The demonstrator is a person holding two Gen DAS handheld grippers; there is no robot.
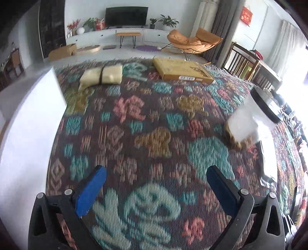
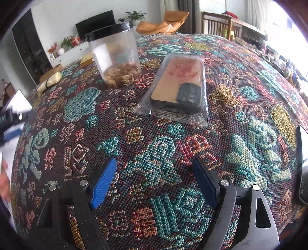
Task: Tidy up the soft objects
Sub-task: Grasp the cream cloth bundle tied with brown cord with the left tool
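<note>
A cream soft bundle [image 1: 102, 75] tied with a dark band lies at the far left of the patterned cloth [image 1: 154, 119]; it also shows in the right wrist view [image 2: 50, 81]. My left gripper [image 1: 156, 173] is open and empty, low over the cloth, well short of the bundle. My right gripper [image 2: 154, 167] is open and empty above the cloth [image 2: 154, 153]. A phone case in clear plastic wrap [image 2: 177, 86] lies just ahead of it. A clear jar with a black lid [image 2: 115, 55] holding brown bits stands to the far left of the case, also in the left wrist view [image 1: 248, 119].
A flat cardboard box [image 1: 182, 71] lies at the cloth's far edge. A white panel [image 1: 30, 123] stands along the left side. Beyond are an orange lounge chair [image 1: 192, 41], a TV [image 1: 126, 16] and wooden furniture [image 1: 244, 61].
</note>
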